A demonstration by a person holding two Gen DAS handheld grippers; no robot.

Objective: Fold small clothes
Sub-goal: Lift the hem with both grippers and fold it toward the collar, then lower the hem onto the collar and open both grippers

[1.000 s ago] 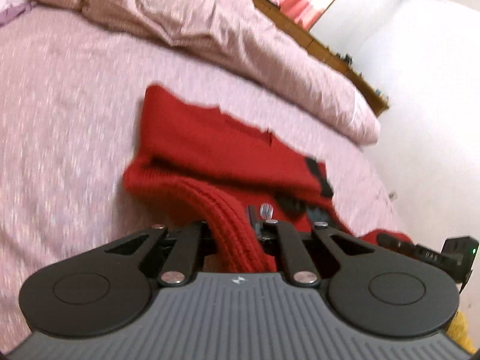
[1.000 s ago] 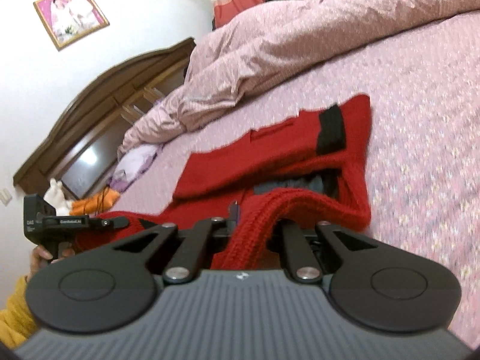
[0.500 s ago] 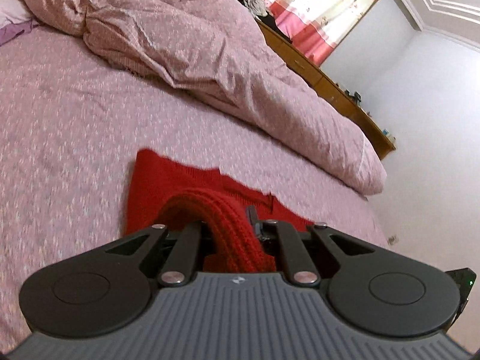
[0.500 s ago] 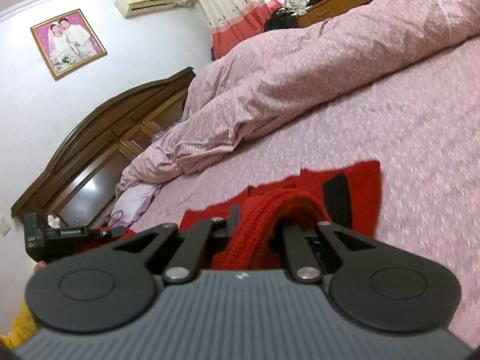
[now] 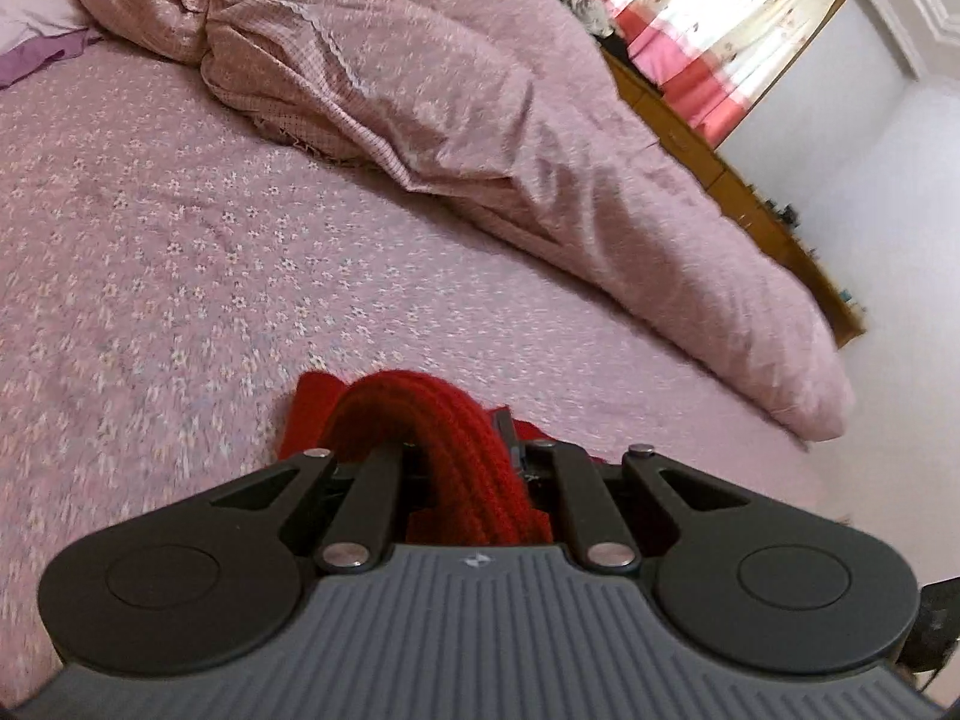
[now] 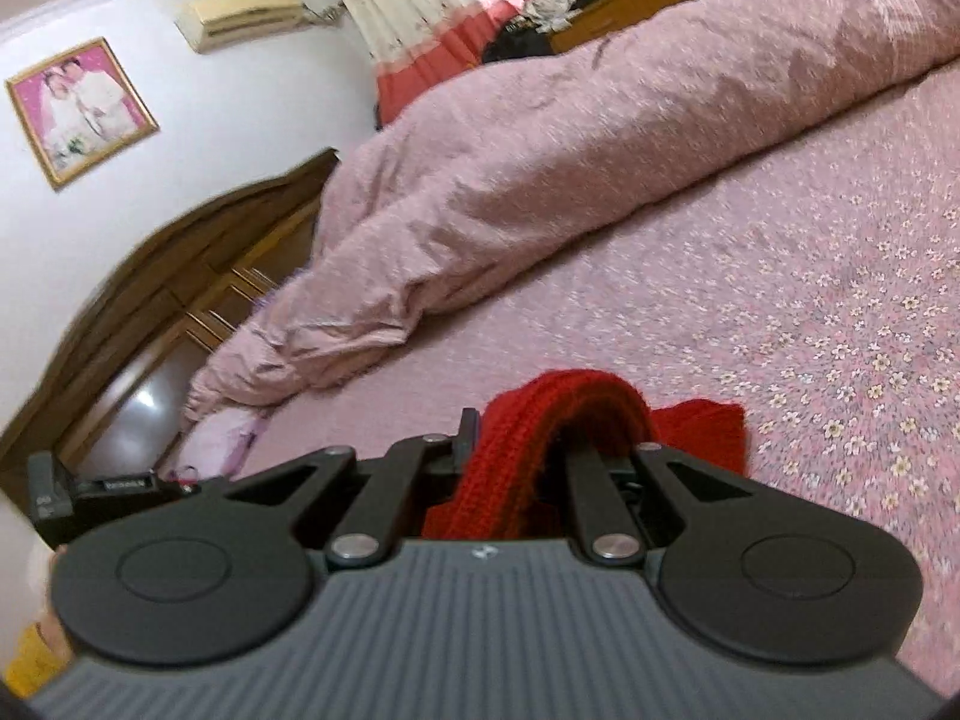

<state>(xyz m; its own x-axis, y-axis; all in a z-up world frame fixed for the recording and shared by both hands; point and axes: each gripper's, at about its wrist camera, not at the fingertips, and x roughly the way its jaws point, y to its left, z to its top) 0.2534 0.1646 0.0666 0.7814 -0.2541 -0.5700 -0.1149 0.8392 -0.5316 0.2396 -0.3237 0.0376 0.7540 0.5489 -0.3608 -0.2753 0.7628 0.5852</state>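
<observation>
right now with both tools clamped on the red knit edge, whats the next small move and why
Probably lower both tools together and lay the held edge on the rest of the garment. The left tool and the right tool are each shut on a ribbed edge of the red sweater, and only a small strip of red shows beyond each, on the pink bedspread. So the fold looks nearly complete.
</observation>
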